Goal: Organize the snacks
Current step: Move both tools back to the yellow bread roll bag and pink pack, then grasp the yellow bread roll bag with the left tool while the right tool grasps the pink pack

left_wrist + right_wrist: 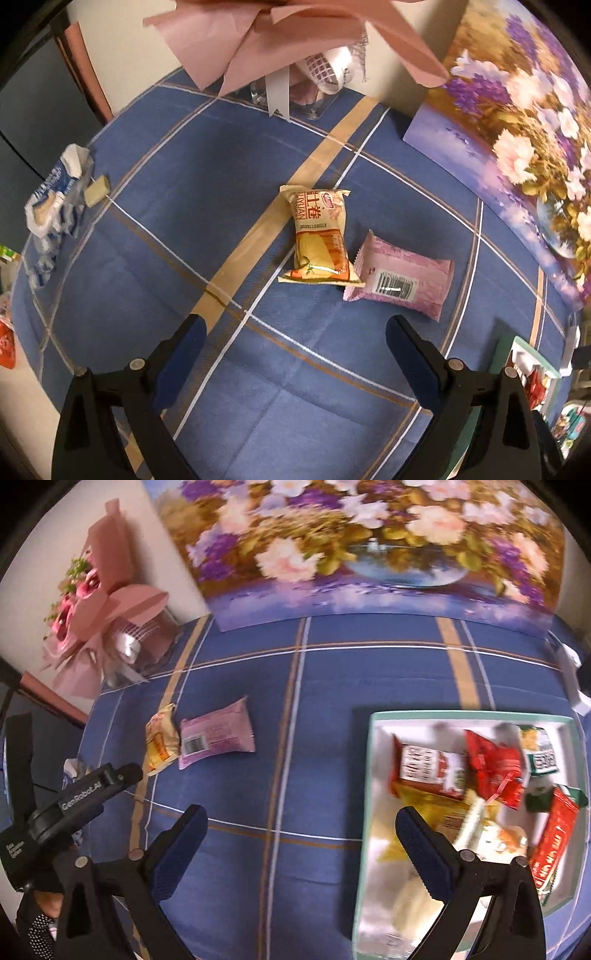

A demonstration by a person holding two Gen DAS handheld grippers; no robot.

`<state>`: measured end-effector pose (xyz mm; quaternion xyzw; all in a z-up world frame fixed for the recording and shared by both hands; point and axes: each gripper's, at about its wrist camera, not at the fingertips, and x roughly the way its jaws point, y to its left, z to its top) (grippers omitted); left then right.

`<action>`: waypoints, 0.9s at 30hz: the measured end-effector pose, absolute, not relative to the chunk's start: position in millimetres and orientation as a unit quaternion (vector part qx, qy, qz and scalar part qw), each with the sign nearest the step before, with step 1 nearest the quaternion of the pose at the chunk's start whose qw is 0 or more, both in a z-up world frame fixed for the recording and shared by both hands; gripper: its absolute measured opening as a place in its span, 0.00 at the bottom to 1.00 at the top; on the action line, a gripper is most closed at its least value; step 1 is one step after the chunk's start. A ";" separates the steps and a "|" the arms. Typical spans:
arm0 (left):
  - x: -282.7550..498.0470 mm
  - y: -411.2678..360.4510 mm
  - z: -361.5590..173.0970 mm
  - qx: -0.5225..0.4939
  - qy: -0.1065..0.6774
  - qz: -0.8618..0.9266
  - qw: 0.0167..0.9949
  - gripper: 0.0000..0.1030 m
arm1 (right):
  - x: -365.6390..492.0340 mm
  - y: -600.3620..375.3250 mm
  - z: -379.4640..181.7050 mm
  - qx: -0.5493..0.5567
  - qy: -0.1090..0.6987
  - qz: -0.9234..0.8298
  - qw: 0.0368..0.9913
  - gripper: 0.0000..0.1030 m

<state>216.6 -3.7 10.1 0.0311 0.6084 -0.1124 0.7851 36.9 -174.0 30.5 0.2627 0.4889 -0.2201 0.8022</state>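
Both my tools are open and empty. My left tool (295,354) hangs above the yellow snack (321,236) and pink snack (400,275) on the table; next I should grasp one for the box (369,775).

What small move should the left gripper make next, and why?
Probably ease forward and down onto the orange snack packet. The left gripper is open and empty just short of it, and the packet lies loose on the blue cloth, outside the box.

snack box (369,775) contents blurred, box (532,354) cut off at frame edge
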 end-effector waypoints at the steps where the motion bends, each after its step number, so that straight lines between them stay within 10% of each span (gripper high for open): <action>1: 218.8 -2.5 8.1 0.029 0.609 -0.116 0.784 0.95 | 40.3 -171.8 29.5 0.262 0.488 -0.217 0.803 1.00; 27: 293.5 -14.0 -43.3 -0.012 0.619 -0.176 0.765 0.82 | 190.0 -128.5 -49.4 0.182 0.503 -0.175 0.827 1.00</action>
